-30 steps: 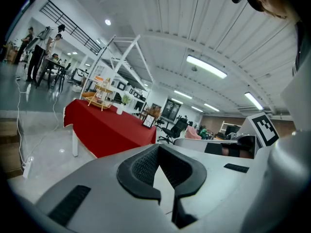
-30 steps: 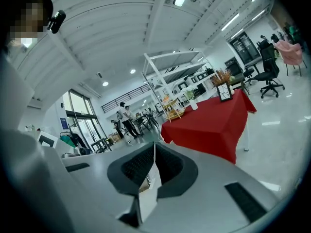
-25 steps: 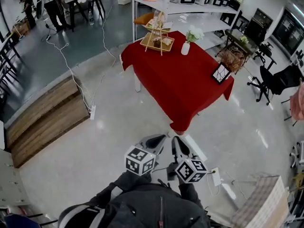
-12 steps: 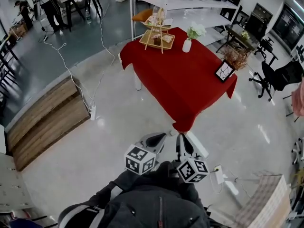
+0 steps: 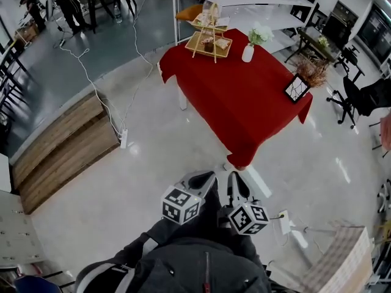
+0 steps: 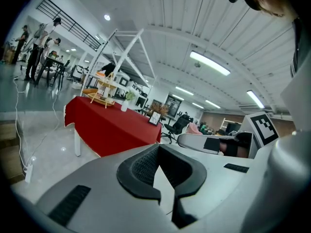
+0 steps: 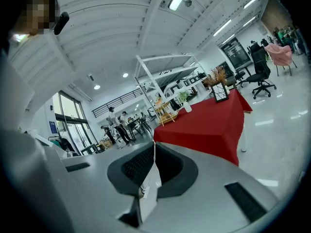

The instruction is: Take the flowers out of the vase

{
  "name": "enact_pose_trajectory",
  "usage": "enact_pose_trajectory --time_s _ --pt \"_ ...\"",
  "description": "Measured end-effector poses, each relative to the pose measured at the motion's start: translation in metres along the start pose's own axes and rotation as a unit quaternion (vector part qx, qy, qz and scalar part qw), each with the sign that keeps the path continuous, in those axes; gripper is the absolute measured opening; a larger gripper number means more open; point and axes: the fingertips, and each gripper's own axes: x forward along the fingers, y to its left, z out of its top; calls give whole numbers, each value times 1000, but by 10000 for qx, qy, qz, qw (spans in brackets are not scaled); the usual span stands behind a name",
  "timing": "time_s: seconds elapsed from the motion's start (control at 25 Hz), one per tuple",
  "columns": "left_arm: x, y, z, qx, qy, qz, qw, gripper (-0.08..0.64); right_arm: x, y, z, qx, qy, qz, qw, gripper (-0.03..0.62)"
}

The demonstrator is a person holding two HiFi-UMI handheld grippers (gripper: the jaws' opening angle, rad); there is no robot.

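Since the table's a walk away, the left gripper [image 5: 209, 176] and right gripper [image 5: 233, 178] ride low by the chest, fingers [image 6: 141, 166] pressed together on nothing. Well beyond the fingertips, the small white ceramic vase [image 5: 247, 54] of pale flowers [image 5: 259, 34] stands on the red-clothed table [image 5: 244, 108] (stems too tiny to make out).

Grey left gripper [image 5: 206, 177] and right gripper [image 5: 234, 179] bear black-and-white marker cubes [image 5: 181, 204]; dark jacket sleeves [image 5: 153, 244].
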Motion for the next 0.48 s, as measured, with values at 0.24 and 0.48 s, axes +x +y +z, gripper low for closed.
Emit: enact_pose_trajectory --time_s 0.24,0.48 --pt "17 20 16 -12 -91 46 9999 9 27 -2 7 -89 99 99 9999 12" --pt "38 39 43 36 -203 47 9998 9 60 -11 26 -204 76 112 9997 12"
